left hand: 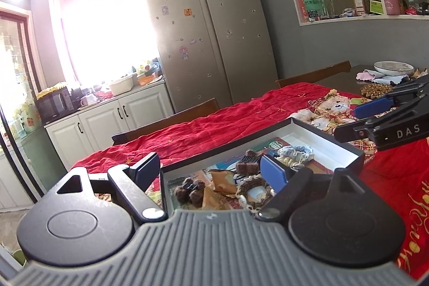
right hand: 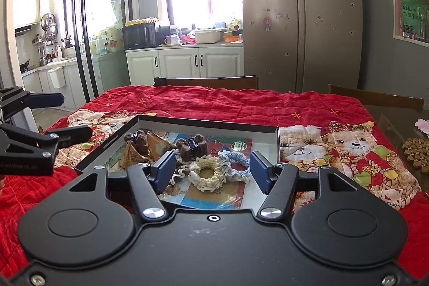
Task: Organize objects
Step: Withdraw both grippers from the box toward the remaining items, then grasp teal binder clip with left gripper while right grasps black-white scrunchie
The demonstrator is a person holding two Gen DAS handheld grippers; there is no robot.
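Directly ahead of my right gripper (right hand: pixel 211 169), the cream scrunchie (right hand: pixel 205 173) is lying inside the shallow box (right hand: pixel 209 122) on the red cloth (right hand: pixel 241 101); both jaws are standing apart, gripping nothing. I am holding my left gripper (left hand: pixel 211 169) equally unloaded, spread over the box's near corner. Risk: the loose scrunchies, wrapped snacks (right hand: pixel 136 152) and brown bear clips (right hand: pixel 191 146) are overlapping, so one closure could be snagging two items.

Left gripper (left hand: pixel 211 168) with fingers wide apart above a black-walled box (left hand: pixel 325 134) of crocheted trinkets on red cloth (left hand: pixel 214 122).
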